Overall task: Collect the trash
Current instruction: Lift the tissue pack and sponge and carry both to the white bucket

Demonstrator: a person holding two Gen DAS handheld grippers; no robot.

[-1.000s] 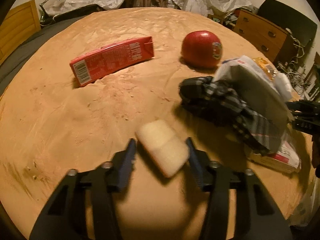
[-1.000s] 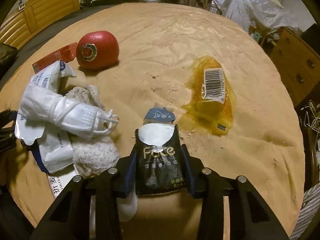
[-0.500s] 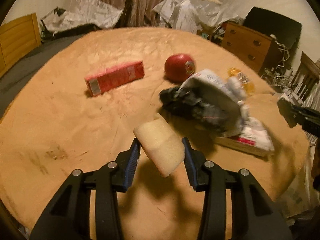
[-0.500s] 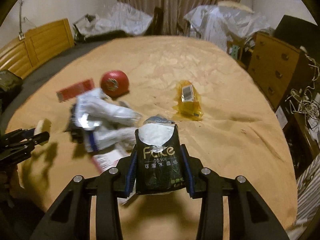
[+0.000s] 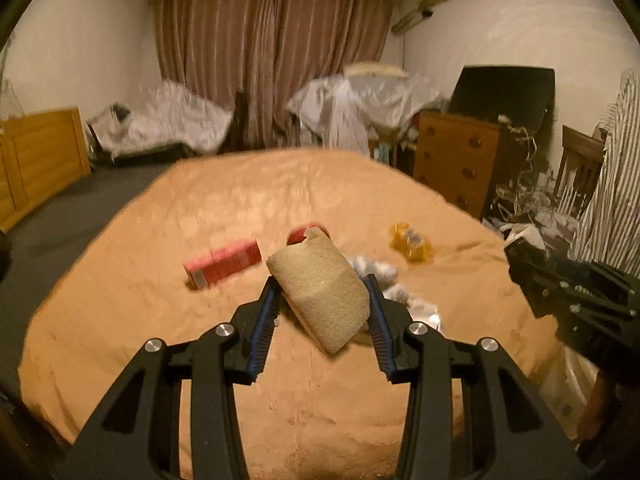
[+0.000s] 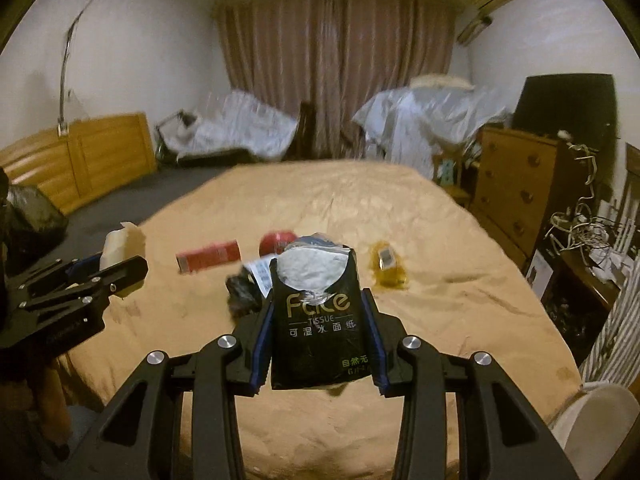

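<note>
My left gripper [image 5: 322, 292] is shut on a pale yellow sponge [image 5: 320, 292], held up above the orange bedspread [image 5: 200, 320]. The right gripper [image 6: 318, 304] is shut on a black tissue pack [image 6: 316, 328] with a torn white top, also lifted off the bed. Each gripper shows at the edge of the other's view: the right gripper [image 5: 568, 292] on the right, the left gripper [image 6: 80, 284] with the sponge [image 6: 116, 248] on the left. On the bed lie a red carton [image 5: 222, 266], a red round thing [image 6: 276, 242], a yellow wrapper [image 5: 412, 240] and a heap of white wrappers [image 5: 392, 284].
A wooden chest of drawers [image 5: 456, 160] stands right of the bed, with tangled cables [image 6: 580, 232] beside it. Covered furniture [image 6: 240, 128] and curtains [image 5: 272, 68] fill the far wall. A wooden headboard [image 6: 80, 160] is at the left. A striped sleeve [image 5: 616, 184] shows at right.
Both grippers have risen and pulled back from the bed, carrying the sponge and the tissue pack. The left jaws closed onto the sponge. The trash on the bed now looks small and far.
</note>
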